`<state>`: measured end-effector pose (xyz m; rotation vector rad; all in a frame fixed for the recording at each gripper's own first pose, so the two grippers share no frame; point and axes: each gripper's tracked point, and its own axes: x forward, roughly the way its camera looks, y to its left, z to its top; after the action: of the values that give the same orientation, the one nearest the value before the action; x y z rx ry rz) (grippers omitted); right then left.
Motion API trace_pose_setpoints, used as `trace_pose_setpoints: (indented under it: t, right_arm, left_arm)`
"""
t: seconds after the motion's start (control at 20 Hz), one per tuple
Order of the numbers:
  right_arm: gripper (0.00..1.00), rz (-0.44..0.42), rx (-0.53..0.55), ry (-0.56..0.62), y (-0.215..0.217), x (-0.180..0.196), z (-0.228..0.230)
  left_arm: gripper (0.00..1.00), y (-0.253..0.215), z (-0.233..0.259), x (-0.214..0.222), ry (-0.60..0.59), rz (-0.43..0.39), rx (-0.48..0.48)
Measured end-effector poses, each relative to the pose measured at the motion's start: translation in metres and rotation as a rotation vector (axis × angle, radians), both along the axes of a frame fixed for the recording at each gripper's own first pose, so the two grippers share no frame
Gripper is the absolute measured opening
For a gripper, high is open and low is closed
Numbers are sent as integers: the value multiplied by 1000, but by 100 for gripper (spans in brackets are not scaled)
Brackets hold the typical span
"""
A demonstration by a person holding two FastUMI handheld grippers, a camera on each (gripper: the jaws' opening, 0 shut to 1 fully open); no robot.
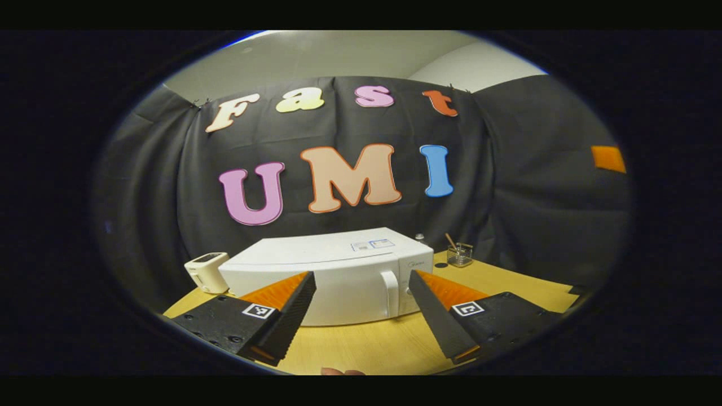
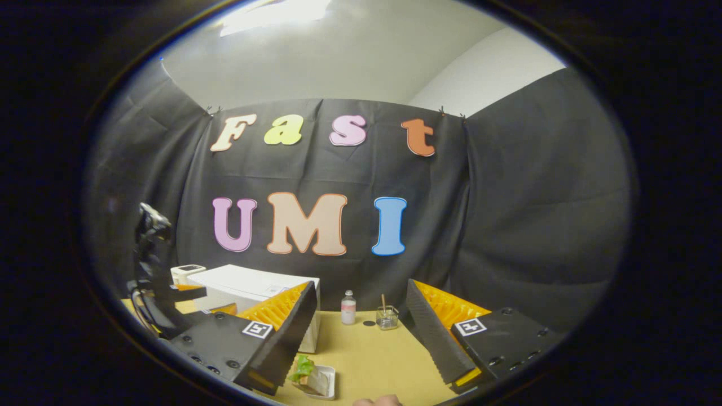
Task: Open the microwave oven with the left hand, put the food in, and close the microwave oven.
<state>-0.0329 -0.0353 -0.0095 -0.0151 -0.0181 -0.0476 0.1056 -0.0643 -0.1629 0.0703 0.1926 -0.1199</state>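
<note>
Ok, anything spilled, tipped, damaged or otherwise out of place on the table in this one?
Nothing stands out. The microwave sits square with its door shut, the toaster beside it upright, the small bottle and glass jar upright, and the food contained in its tray. Both claws, left and right, are open and empty.

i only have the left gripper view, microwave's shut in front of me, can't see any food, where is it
Observer: The right gripper view has it. The food, a sandwich with a green leaf, lies in a white tray on the table, close to the microwave's front corner.
Operator: is the right claw holding it yet
Observer: No. The right claw is open with nothing between its fingers. The tray sits low in that view, beside the finger on the picture's left.
</note>
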Motion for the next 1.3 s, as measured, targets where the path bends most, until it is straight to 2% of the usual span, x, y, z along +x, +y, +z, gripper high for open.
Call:
trace_pose_setpoints:
  t: [0.1,0.15,0.3,0.35,0.4,0.6,0.85,1.05,1.1,1.15,1.25,1.3]
  right_arm:
    - [96,-10,-10,9,-2,-4,-1]
    - [96,-14,-14,15,-3,-6,-3]
    - [96,-26,-39,34,-9,-11,-3]
    - [96,-30,-47,37,-12,-11,-2]
    - [100,-38,-49,38,-15,-13,0]
    - [96,-60,-64,50,-27,-17,-1]
    - [96,-66,-68,73,-30,-19,-9]
    - [96,-50,-78,89,-25,-19,-16]
    - [96,-48,-78,95,-25,-18,-18]
    - [96,-48,-74,98,-26,-18,-19]
    - [100,-53,-62,100,-28,-16,-20]
    - [100,-53,-58,100,-28,-15,-20]
  left_arm:
    - [98,-7,-20,12,26,-16,-4]
    - [100,-12,-30,19,36,-20,-14]
    - [98,-20,-56,39,73,-23,-28]
    - [100,-21,-65,47,89,-17,-34]
    - [98,-23,-75,54,104,-12,-42]
    - [98,-27,-105,73,166,24,-64]
    - [98,-37,-123,82,197,51,-106]
    - [98,-39,-130,88,205,59,-83]
    - [95,-39,-129,90,199,62,-84]
    - [84,-38,-130,90,199,67,-84]
    - [72,-41,-132,90,205,59,-83]
    - [71,-42,-134,91,213,56,-80]
